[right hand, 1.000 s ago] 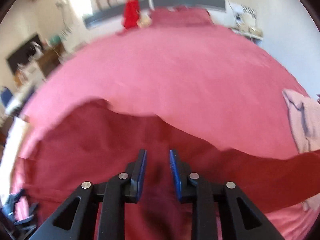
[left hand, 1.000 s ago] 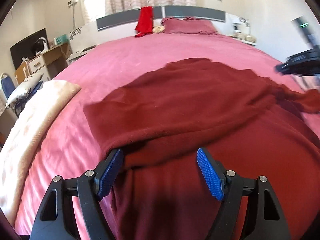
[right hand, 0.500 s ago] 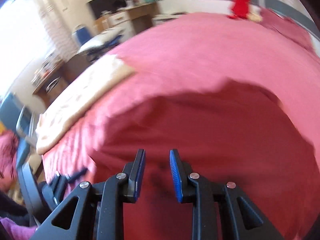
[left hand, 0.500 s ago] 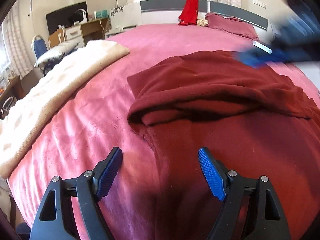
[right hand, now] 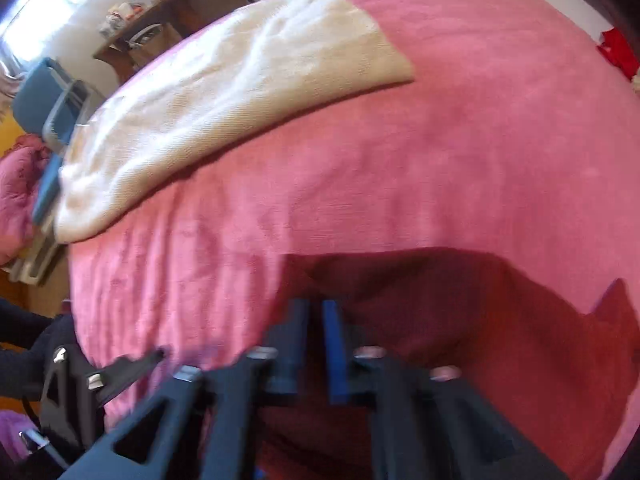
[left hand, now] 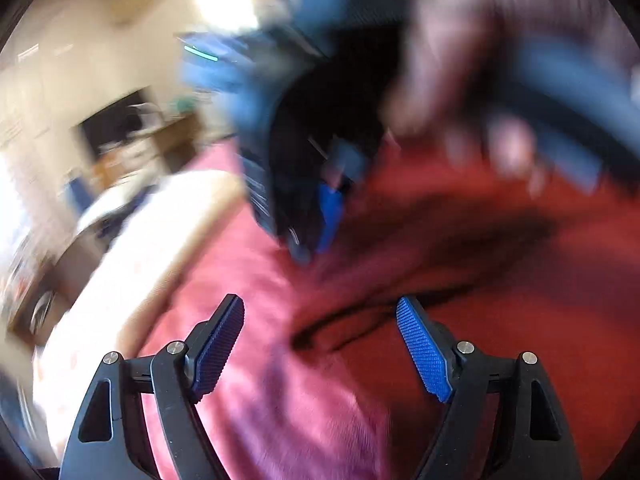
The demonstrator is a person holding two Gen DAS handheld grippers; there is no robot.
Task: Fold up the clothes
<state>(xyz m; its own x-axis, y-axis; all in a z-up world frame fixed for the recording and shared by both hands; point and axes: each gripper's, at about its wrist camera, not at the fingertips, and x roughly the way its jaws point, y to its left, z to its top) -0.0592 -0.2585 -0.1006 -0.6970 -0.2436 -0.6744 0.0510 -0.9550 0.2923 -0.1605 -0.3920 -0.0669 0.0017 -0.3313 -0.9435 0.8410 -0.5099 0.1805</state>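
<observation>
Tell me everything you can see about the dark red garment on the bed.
The dark red garment looks like soft knit fabric, one plain colour. It lies on the pink bed cover, partly folded, with an upper layer making a dark crease across it. Its edge nearest the cream blanket is straight. The right gripper points down at it, jaws nearly together; whether cloth is pinched is unclear. The left gripper hovers open over its edge.

The left wrist view looks forward and down along the left tool (left hand: 320, 344), close over the bed (left hand: 256, 420), toward the room's far wall; it is heavily blurred. The right wrist view looks steeply down along the right tool (right hand: 316, 344), also close above the bed (right hand: 440, 152). Both views share the dark red garment (left hand: 500, 320) (right hand: 500, 340), the pink bedcover and the cream blanket (left hand: 160, 248) (right hand: 240, 72).
</observation>
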